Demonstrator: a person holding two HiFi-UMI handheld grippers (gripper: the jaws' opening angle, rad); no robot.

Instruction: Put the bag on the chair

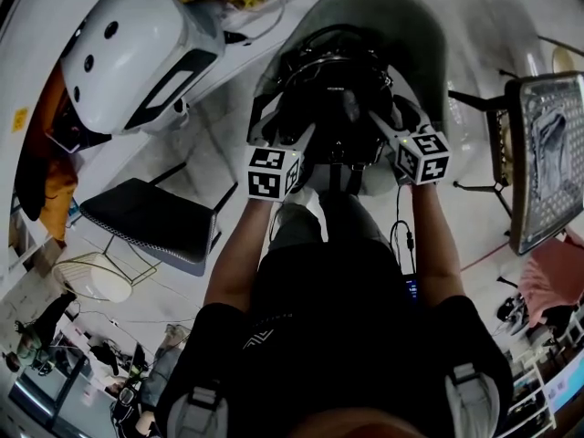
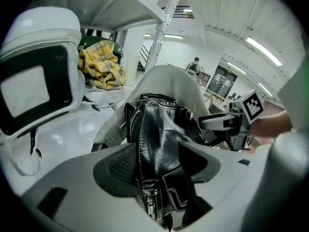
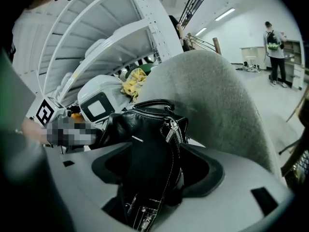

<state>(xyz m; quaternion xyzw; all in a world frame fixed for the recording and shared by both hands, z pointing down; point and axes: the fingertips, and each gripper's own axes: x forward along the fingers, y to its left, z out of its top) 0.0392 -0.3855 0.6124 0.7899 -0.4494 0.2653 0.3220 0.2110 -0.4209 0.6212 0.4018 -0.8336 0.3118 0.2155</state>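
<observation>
Bag placement is the step in hand, and it looks close to finished. The black leather bag (image 2: 159, 124) sits upright on the seat of the grey chair (image 3: 212, 95), in front of the curved backrest, with its handle on top.

The left tool (image 2: 159, 153) pinches the near end of the bag, with the white-stitched seam lying against one pad. The right tool (image 3: 157, 151) is spread wide. The other end of the bag stands between its jaws but, as far as I can judge, is not squeezed.

To finish well, first make sure the base lies flat and well in from the seat's front edge. Soft leather like this will probably slump once nothing props it. Nudging it toward the backrest with the left tool would give it something to lean on. Then spread the left jaws fully before moving.

Draw both tools straight back along their own line, not sideways or upward. The silver zip pull (image 3: 172, 129) hangs close to the right jaws, and a metal clasp (image 2: 151, 207) dangles low between the left ones. Either could snag a pad and tip the bag forward off the seat.
</observation>
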